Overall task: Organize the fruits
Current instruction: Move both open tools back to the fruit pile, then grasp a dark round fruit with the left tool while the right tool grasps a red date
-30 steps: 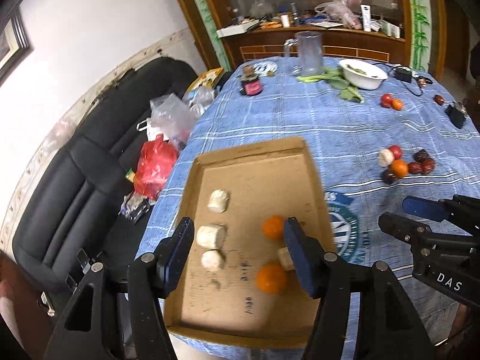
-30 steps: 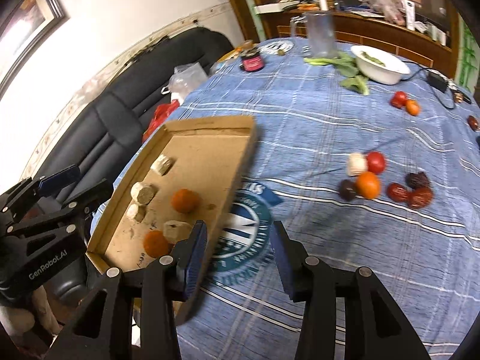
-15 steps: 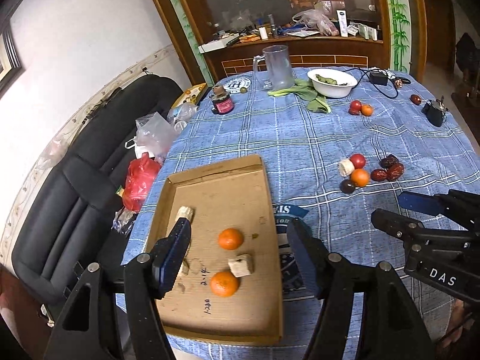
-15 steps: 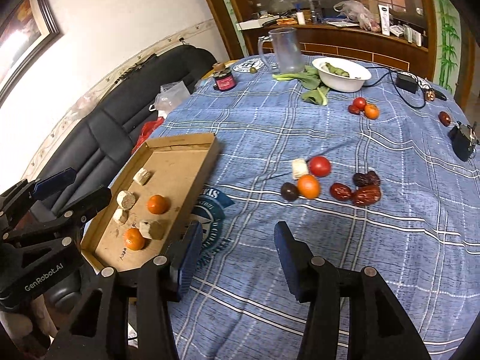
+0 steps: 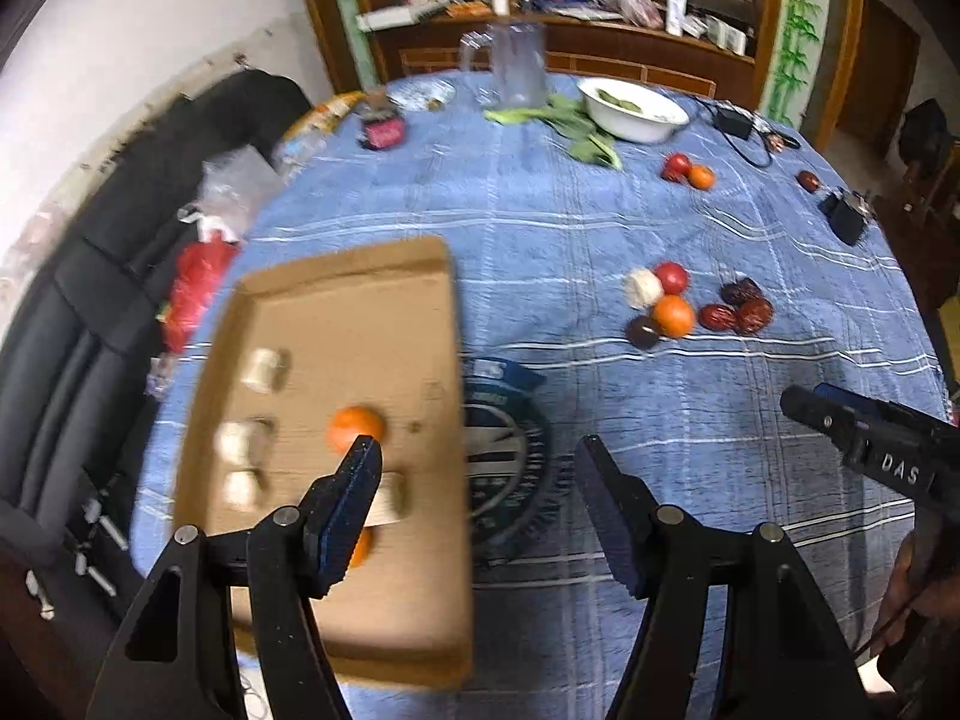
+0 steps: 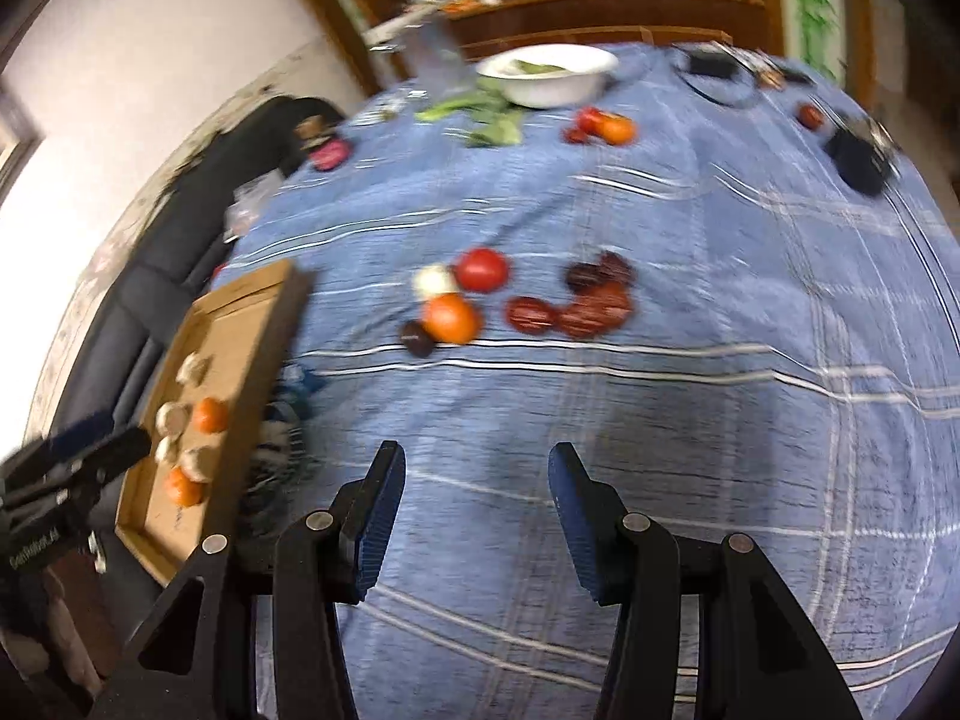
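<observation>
Two grippers, left (image 5: 480,480) marked "GenRobot.AI", right (image 6: 474,495) "DAS"; jaws just widened, parted, empty.

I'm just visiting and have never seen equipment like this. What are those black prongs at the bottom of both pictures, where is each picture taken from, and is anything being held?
There is no robot here. A person holds a two-fingered tool in each hand, with a camera on each tool looking along its fingers. One picture comes from the left hand-held gripper, the other from the right hand-held gripper; each also glimpses the other tool at its edge. Both stand open and hold nothing. Below them is a round table under a blue checked tablecloth. A shallow brown cardboard tray holds small orange fruits and pale chunks. On the cloth lies a loose cluster of red, orange and dark fruits. Further back stand a white bowl and a clear jug.
</observation>
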A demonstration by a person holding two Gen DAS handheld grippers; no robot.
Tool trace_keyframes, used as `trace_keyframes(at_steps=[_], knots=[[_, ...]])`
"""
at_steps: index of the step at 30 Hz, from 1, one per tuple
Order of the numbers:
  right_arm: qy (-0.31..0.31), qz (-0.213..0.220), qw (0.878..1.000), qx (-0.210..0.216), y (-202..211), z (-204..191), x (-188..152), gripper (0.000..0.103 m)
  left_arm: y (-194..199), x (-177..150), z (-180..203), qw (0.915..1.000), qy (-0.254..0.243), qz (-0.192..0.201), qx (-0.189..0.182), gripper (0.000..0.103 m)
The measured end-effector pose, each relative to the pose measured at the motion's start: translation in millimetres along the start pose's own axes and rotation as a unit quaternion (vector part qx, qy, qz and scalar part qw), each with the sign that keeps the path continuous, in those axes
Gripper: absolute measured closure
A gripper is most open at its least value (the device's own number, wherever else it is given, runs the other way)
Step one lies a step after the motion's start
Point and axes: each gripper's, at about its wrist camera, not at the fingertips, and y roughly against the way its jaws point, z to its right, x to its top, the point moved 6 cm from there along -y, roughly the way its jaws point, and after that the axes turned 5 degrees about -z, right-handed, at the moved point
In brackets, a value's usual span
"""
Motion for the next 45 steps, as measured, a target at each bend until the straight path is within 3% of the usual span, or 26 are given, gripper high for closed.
trace_keyframes(at_steps=[6, 13, 15, 18, 28, 30, 34, 43, 45], knots=[[-0.018, -0.006, 1.0, -0.025, -7, 32, 16, 0.049, -40, 23, 40, 0.9966, -0.008, -0.02, -0.079, 0.037], [-0.021, -0.015, 1.0, -0.014, -29, 35, 42, 0.05, -92, 50, 72, 0.9919, -0.025, -0.044, -0.117, 0.037], [-0.031, -0.016, 0.999, -0.008, -36, 38, 49, 0.05, -103, 55, 74, 0.9912, -0.027, -0.047, -0.12, 0.039], [-0.051, -0.023, 0.998, 0.002, -48, 45, 57, 0.05, -121, 59, 78, 0.99, -0.029, -0.058, -0.125, 0.05], [-0.065, -0.022, 0.997, 0.025, -65, 44, 73, 0.05, -132, 70, 97, 0.9845, -0.064, -0.053, -0.155, 0.054], [-0.063, -0.02, 0.998, 0.019, -66, 42, 75, 0.052, -132, 72, 103, 0.9824, -0.072, -0.052, -0.164, 0.06], [-0.058, -0.021, 0.998, 0.009, -66, 45, 72, 0.07, -127, 71, 113, 0.9796, -0.092, -0.049, -0.172, 0.079], [-0.063, -0.013, 0.998, 0.009, -66, 45, 71, 0.07, -131, 68, 117, 0.9794, -0.093, -0.05, -0.172, 0.07], [-0.06, -0.016, 0.998, 0.009, -66, 45, 71, 0.07, -131, 66, 116, 0.9809, -0.102, -0.049, -0.159, 0.08]])
